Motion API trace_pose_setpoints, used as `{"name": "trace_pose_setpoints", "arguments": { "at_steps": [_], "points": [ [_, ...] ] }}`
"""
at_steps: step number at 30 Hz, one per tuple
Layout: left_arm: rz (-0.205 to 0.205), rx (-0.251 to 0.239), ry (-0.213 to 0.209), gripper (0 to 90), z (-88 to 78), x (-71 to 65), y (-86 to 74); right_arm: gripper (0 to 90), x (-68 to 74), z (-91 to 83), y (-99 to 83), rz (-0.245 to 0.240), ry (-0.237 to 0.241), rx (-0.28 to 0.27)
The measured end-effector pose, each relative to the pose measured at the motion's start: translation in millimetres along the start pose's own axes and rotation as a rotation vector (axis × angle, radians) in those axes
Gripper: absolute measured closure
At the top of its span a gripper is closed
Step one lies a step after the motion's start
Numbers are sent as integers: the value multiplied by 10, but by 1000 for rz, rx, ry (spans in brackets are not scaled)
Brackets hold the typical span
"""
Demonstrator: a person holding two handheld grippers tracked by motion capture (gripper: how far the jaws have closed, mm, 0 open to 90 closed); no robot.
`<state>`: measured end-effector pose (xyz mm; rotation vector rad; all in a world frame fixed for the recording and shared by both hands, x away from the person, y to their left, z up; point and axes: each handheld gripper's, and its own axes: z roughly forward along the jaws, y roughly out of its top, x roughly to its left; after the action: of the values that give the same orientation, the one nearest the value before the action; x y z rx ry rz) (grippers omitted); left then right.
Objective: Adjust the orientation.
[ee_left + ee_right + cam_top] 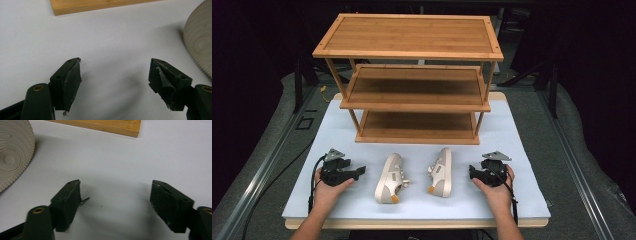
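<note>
Two cream shoes lie on their sides on the white table top [522, 150], in front of a three-tier wooden shelf [412, 37]. The left shoe [390, 178] has its ribbed sole [200, 42] turned toward my left gripper [360, 172], which rests just left of it, open and empty [116, 68]. The right shoe [441, 172] turns its sole [12, 150] toward my right gripper [472, 172], which rests to its right, also open with nothing between its pads [116, 188]. A hand holds each gripper from the near edge.
The shelf's bottom board [100, 5] [112, 126] lies a short way beyond both grippers. All three shelf levels are bare. Bare white surface runs between the shoes and the shelf. The floor around the table is dark, with metal rails [572, 165] on both sides.
</note>
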<state>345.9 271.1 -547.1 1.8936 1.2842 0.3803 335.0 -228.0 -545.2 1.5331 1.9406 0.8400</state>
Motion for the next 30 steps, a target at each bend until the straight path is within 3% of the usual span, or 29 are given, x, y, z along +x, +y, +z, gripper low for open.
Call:
{"name": "trace_pose_setpoints", "arguments": {
  "at_steps": [4, 7, 12, 13, 14, 17, 18, 21, 26, 28, 30],
  "points": [
    [-9, 8, -9, 297, -15, -4, 7, 291, 7, -57, -1, -15, 16, -13],
    [58, 18, 28, 304, -65, -81, 9, 300, 18, -158, -10, 5, 26, -24],
    [111, 9, 31, 316, -122, -168, 20, 308, 67, -276, -21, -5, 75, -31],
    [131, 6, 34, 315, -142, -192, 24, 310, 84, -297, -19, -6, 75, -36],
    [135, 6, 19, 312, -182, -228, 31, 310, 104, -315, -19, -7, 34, -29],
    [118, -13, -18, 312, -220, -261, 35, 311, 114, -333, -27, 5, 62, -42],
    [93, -34, -83, 313, -251, -304, 39, 315, 128, -354, -27, 6, 75, -43],
    [91, -45, -109, 347, -264, -347, 53, 329, 153, -377, -9, -2, 66, -57],
    [64, -56, -95, 360, -260, -334, 58, 347, 172, -389, -4, -9, 73, -63],
    [67, -56, -86, 359, -266, -333, 56, 351, 173, -399, -6, -4, 73, -64],
    [94, -45, -50, 329, -303, -366, 66, 359, 172, -423, -7, 1, 76, -73]
  ]
}}
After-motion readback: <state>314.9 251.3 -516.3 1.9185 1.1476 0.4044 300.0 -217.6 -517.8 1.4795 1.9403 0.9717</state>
